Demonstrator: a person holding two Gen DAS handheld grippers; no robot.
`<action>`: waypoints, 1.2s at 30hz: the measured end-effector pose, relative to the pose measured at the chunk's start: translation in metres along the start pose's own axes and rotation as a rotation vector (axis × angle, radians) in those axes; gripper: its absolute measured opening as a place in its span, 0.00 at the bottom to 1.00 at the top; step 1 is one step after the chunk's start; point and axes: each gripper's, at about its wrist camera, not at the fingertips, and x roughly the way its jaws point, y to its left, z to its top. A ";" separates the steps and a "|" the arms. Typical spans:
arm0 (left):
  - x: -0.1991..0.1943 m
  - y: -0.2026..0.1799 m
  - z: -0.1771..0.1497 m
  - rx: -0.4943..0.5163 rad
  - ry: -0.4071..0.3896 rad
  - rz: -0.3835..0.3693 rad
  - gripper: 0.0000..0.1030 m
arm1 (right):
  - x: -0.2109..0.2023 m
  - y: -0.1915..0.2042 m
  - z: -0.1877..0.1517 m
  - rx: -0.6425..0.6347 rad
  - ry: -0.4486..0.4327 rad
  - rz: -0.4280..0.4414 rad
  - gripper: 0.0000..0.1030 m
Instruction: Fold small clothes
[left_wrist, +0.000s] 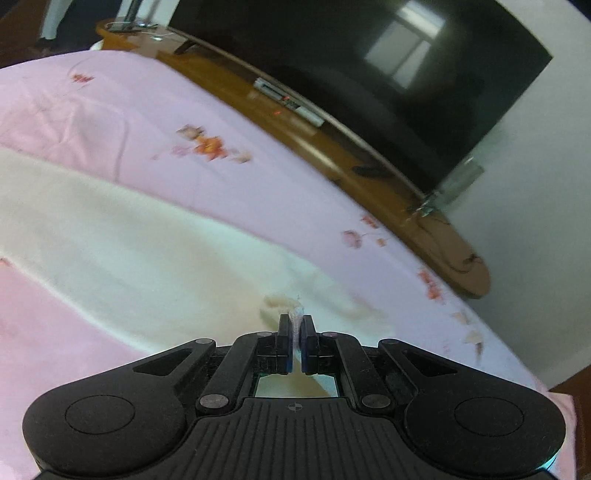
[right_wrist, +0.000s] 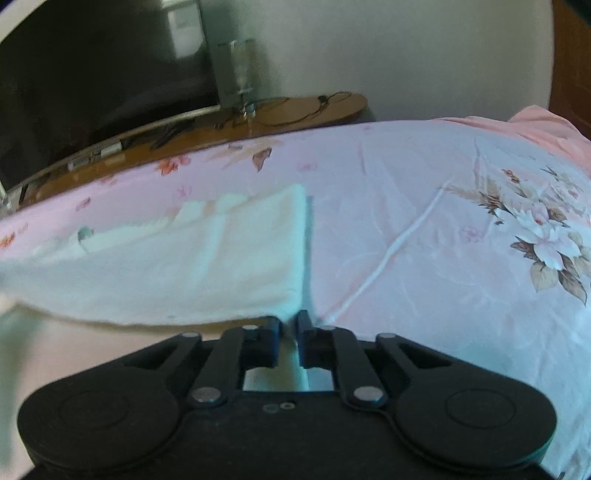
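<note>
Cream-white cloth (right_wrist: 192, 266), plain w/ no print, lies on a pale pink bedsheet (right_wrist: 424, 206) patterned w/ flowers: a white-and-pink bouquet w/ brown leaves (right_wrist: 543, 236) toward the sheet's right edge, small orange-red sprigs (left_wrist: 210, 146) along its far edge. Both grippers, left (left_wrist: 295, 325) & right (right_wrist: 290, 325), are matte black, the left w/ blue-edged pads. Beyond the bed: orange-brown wood TV stand (left_wrist: 332, 147), black TV screen (left_wrist: 369, 74), off-white wall (right_wrist: 406, 55).
</note>
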 end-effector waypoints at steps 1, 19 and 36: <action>0.005 0.001 -0.005 0.019 0.016 0.016 0.04 | 0.001 -0.001 -0.003 -0.004 0.012 -0.003 0.08; -0.018 0.000 -0.004 0.174 0.084 0.050 0.04 | -0.022 0.028 0.020 -0.079 0.000 0.074 0.18; 0.031 -0.036 -0.023 0.297 0.079 0.141 0.04 | 0.099 -0.016 0.087 0.071 0.089 0.146 0.09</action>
